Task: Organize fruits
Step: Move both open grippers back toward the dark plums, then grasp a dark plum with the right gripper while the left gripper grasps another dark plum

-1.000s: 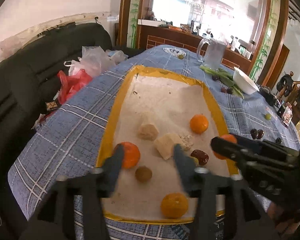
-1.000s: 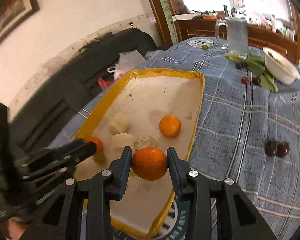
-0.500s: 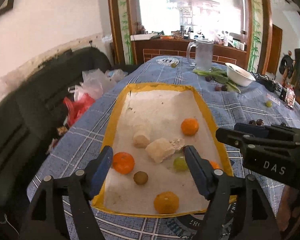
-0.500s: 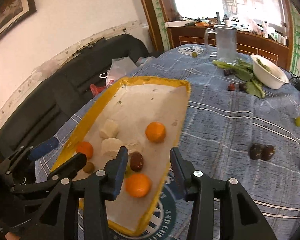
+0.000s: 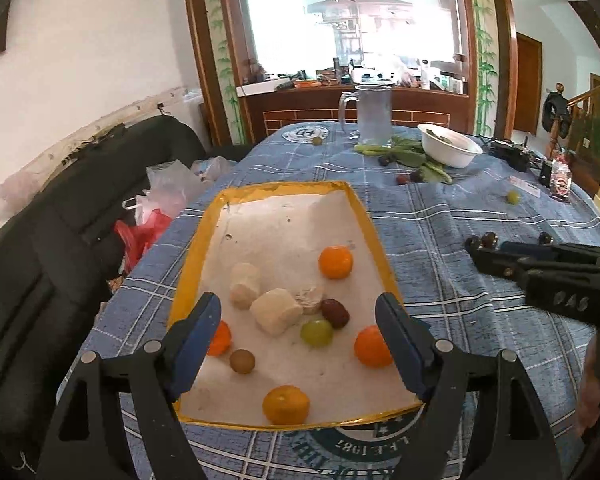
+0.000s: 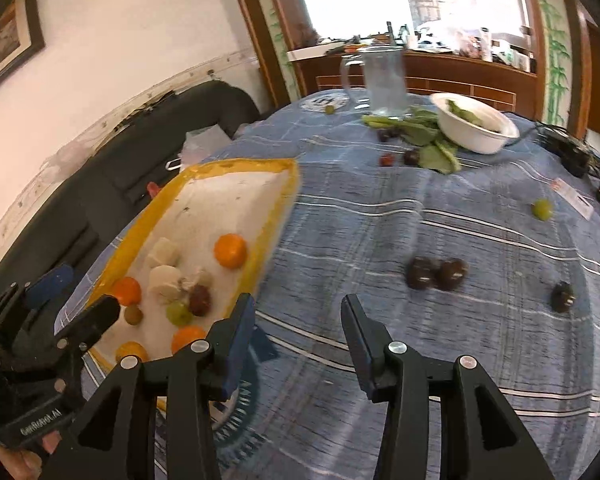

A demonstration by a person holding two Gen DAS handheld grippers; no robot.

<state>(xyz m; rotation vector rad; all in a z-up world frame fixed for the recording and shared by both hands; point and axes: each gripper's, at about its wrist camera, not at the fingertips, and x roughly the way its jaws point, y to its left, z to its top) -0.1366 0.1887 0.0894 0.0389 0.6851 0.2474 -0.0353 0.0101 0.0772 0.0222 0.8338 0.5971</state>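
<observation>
Left gripper (image 5: 300, 344): jaws spread, empty, above tray (image 5: 188, 276) holding 4 oranges. Right gripper (image 6: 298, 340): jaws parted, empty; 2 dark fruits (image 6: 436, 274) on tablecloth (image 6: 380, 220) at 1 o'clock. Likely small, light, firm, roll-prone; pinch across middle.

1. The left wrist view looks forward and down along its own fingers (image 5: 198, 332), close over the near end of the tray (image 5: 284, 424) on the table (image 5: 440, 216), facing the far window.
2. The right wrist view looks the same way from further right, over bare cloth, with its fingers (image 6: 240, 332) in the foreground and the tray (image 6: 268, 220) to its left.
3. Both views share the tray, the jug (image 5: 374, 114) (image 6: 384, 80), the bowl (image 5: 450, 148) (image 6: 476, 126) and the sofa (image 5: 60, 240) (image 6: 100, 192).
4. Each view catches the other gripper at its edge.
</observation>
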